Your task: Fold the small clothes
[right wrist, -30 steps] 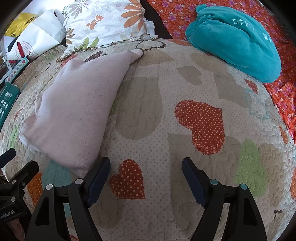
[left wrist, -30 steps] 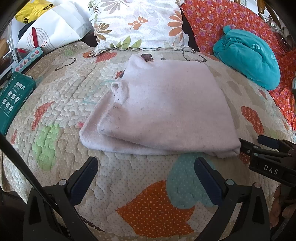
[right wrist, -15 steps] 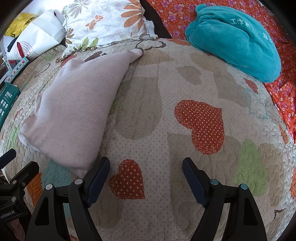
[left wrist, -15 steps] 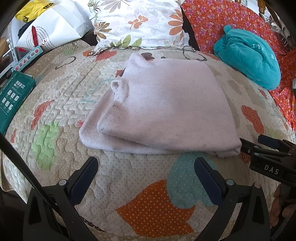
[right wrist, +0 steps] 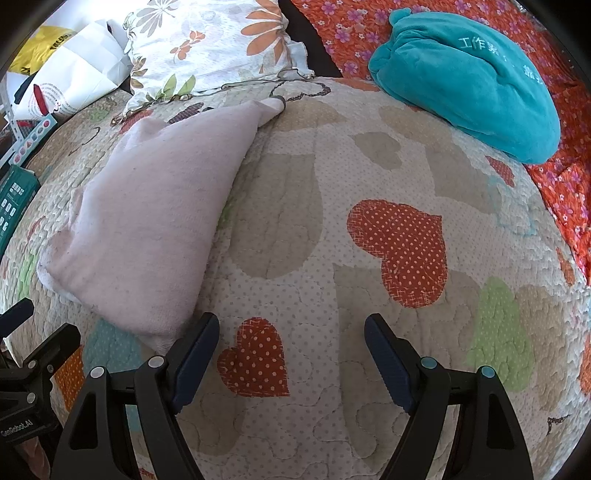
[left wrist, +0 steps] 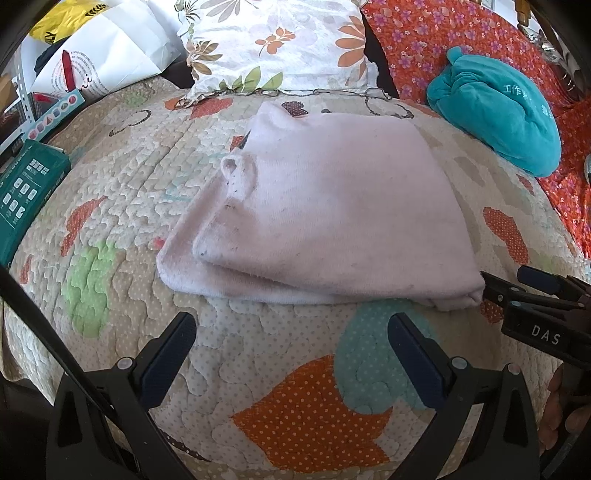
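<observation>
Lying folded pink garment [left wrist: 332,206] on quilt [left wrist: 122,184], both claws agape

A bed covered by a cream quilted bedspread with orange, green and teal hearts [left wrist: 122,177] fills the view in bright daylight. At its head lies a white floral pillow [left wrist: 273,40], with an orange-red flowered cloth [left wrist: 417,33] beside it.

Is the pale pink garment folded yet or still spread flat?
Folded: the pale pink garment lies doubled on the quilt, two layers showing along its near edge.
</observation>
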